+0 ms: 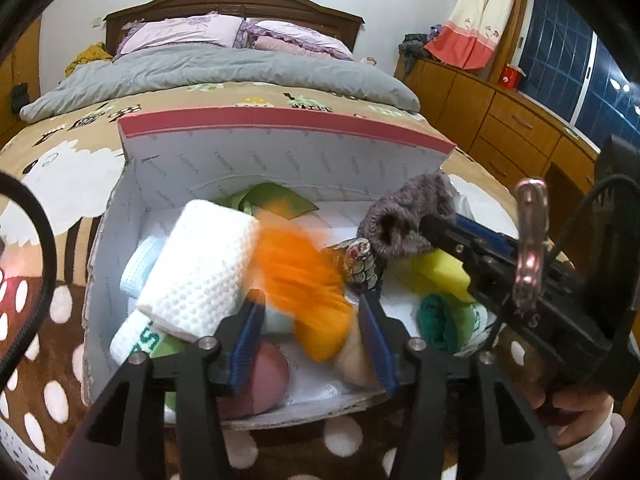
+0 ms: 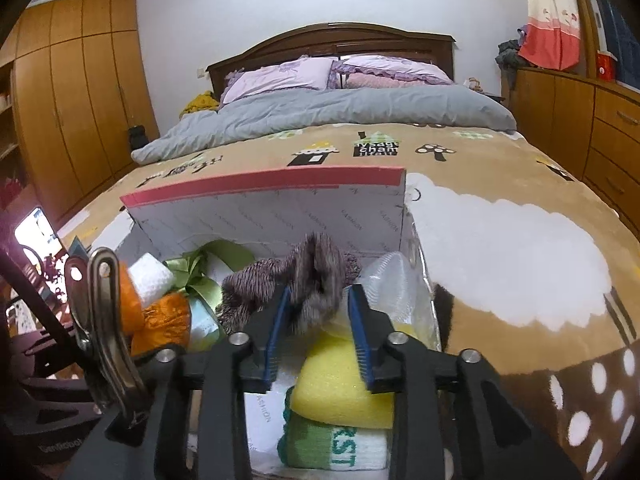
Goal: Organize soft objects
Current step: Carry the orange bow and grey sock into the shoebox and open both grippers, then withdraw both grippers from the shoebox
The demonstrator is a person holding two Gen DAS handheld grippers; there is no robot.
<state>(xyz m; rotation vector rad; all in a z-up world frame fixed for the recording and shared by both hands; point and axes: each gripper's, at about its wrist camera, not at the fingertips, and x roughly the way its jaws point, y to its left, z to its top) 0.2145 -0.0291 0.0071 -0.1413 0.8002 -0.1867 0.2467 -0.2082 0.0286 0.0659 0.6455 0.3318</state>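
Box (image 1: pixel 280 148): white cardboard, red-edged lid standing upright at the back, set on my bed's brown patterned blanket (image 2: pixel 500 184).

Contents, left side: white waffle cloth (image 1: pixel 200 268), pale blue cloth (image 1: pixel 138 268) beneath it, green ribbon (image 1: pixel 276 196) behind, pink round piece (image 1: pixel 268 376) at the near wall.

Contents, right side: yellow sponge (image 2: pixel 340 392) on a green-and-white rolled towel (image 2: pixel 340 452).

My left hand-held gripper (image 1: pixel 312 312): jaws parted, an orange cloth (image 1: pixel 304 284) lying blurred between the blue pads; whether the pads touch it I cannot tell.

My right hand-held gripper (image 2: pixel 318 312): jaws parted either side of a purple-grey knitted piece (image 2: pixel 296 276) above the sponge; the pads look clear of it, released.

My hand (image 1: pixel 576 408), white sleeve, grips the right handle.
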